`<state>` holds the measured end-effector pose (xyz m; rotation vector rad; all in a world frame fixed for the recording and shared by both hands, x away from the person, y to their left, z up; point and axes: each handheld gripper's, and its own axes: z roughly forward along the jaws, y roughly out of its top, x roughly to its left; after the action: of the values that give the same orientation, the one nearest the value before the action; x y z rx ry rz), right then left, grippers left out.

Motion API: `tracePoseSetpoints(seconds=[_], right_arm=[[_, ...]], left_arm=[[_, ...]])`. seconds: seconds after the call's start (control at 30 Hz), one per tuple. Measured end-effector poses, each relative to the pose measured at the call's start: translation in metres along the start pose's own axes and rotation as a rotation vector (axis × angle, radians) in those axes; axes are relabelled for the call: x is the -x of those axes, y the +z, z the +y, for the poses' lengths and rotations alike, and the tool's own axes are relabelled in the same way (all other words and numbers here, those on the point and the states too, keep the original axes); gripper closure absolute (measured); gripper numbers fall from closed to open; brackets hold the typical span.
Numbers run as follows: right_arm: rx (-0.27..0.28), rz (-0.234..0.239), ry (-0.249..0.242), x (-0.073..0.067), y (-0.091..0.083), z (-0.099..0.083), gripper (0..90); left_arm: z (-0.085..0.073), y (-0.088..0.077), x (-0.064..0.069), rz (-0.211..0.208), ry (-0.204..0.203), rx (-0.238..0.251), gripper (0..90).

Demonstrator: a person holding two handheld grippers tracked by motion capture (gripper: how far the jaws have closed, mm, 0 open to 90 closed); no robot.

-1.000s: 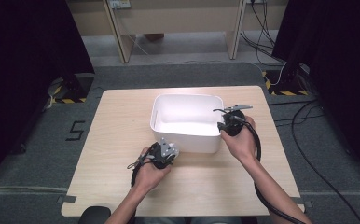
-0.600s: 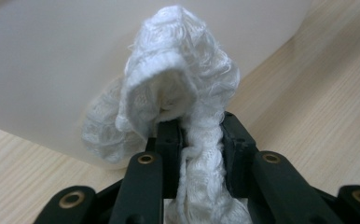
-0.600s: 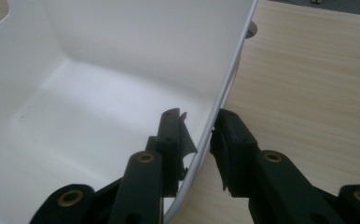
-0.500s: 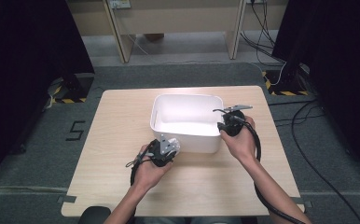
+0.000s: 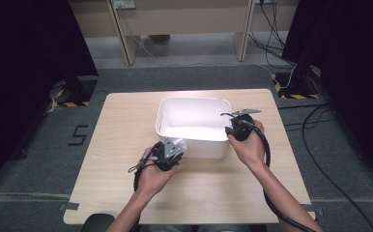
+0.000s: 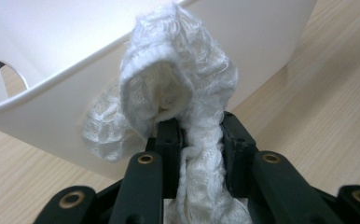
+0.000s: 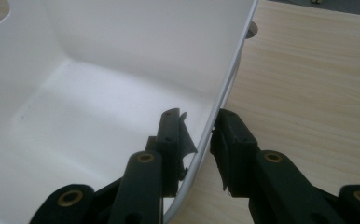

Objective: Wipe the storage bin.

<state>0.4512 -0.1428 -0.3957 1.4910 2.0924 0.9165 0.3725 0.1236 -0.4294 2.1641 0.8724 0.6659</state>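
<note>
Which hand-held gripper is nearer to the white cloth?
Left. The left hand-held gripper is shut on the white cloth; the right hand-held gripper grips the white bin wall, apart from it.

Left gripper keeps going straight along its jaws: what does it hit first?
Probably the white bin's near outer wall. The left gripper, shut on a white knit cloth, points at it just below the rim; depth unclear.
</note>
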Motion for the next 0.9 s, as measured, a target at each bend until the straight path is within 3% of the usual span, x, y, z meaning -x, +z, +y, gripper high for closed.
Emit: tracePoseSetpoints(seconds=[0.9], right_arm=[[0.000,0.000,0.001,0.0000,0.0000,0.0000,72.5]], left_arm=[[0.0094,0.0005,0.0056,-0.005,0.026,0.004,72.3]])
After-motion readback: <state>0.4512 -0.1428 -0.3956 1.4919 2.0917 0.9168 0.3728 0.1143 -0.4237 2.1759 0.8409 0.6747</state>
